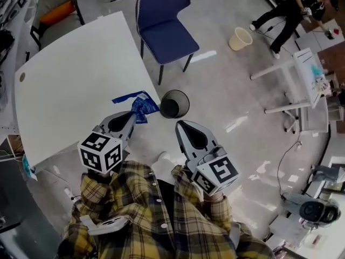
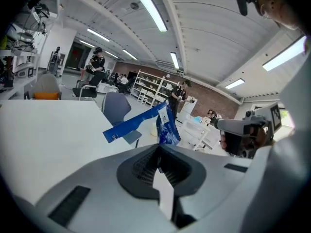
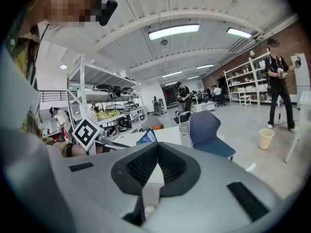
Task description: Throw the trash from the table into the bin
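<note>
White table [image 1: 70, 90] stands left of the black bin [image 1: 174, 103] on the floor. A crumpled blue wrapper [image 1: 141, 106] sits at the table corner beside the bin, sticking out from the left gripper [image 1: 132, 115], whose jaws are pinched on it. The right gripper [image 1: 179, 124] hovers on the bin's near side, its jaws together with nothing between them.

Yellow-black plaid shirt [image 1: 156, 220]; grey left claw [image 1: 132, 114], right claw [image 1: 179, 124]; black-white marker cubes [image 1: 101, 151] [image 1: 218, 174].
</note>
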`<state>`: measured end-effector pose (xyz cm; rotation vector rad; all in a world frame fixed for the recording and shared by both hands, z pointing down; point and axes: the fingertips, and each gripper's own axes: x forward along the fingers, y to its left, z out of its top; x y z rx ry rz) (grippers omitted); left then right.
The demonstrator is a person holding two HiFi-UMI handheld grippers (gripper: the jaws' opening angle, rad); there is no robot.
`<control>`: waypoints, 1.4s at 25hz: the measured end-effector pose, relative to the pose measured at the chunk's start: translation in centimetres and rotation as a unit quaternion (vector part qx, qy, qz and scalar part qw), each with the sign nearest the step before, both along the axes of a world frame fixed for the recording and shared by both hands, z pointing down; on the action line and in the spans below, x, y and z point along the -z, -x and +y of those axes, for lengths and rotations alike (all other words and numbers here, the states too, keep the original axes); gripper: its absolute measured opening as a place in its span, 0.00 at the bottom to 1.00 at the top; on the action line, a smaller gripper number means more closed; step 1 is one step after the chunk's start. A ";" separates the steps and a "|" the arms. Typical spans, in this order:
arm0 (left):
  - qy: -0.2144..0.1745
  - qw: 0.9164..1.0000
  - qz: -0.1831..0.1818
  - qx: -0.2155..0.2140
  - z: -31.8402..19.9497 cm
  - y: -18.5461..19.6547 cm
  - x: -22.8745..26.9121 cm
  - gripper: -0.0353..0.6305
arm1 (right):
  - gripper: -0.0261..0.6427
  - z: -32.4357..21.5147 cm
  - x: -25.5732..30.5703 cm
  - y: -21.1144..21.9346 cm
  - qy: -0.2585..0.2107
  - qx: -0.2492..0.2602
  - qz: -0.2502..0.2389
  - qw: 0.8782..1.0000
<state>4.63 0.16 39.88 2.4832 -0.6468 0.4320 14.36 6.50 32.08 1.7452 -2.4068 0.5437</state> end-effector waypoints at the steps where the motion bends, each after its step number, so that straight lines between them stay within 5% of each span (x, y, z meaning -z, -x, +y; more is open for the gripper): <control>1: -0.001 1.000 0.002 -0.003 1.0 -1.6 0.3 0.06 | 0.04 1.2 0.3 -1.5 -0.002 -0.006 -0.001 1.000; 7: -0.002 0.999 0.006 -0.040 7.0 -11.3 2.0 0.06 | 0.04 8.2 1.8 -10.5 -0.003 -0.044 -0.004 0.999; 15: -0.004 0.995 -0.018 -0.095 10.3 -16.9 1.3 0.06 | 0.04 12.3 -0.7 -15.7 0.015 -0.104 -0.040 0.994; 29: 0.034 0.991 -0.015 -0.129 3.0 -27.0 -2.8 0.06 | 0.04 3.0 -2.9 -23.8 0.043 -0.127 -0.047 0.990; 35: 0.035 0.991 -0.021 -0.124 -1.4 -28.4 -3.2 0.06 | 0.04 -2.1 -3.4 -24.8 0.052 -0.113 -0.050 0.991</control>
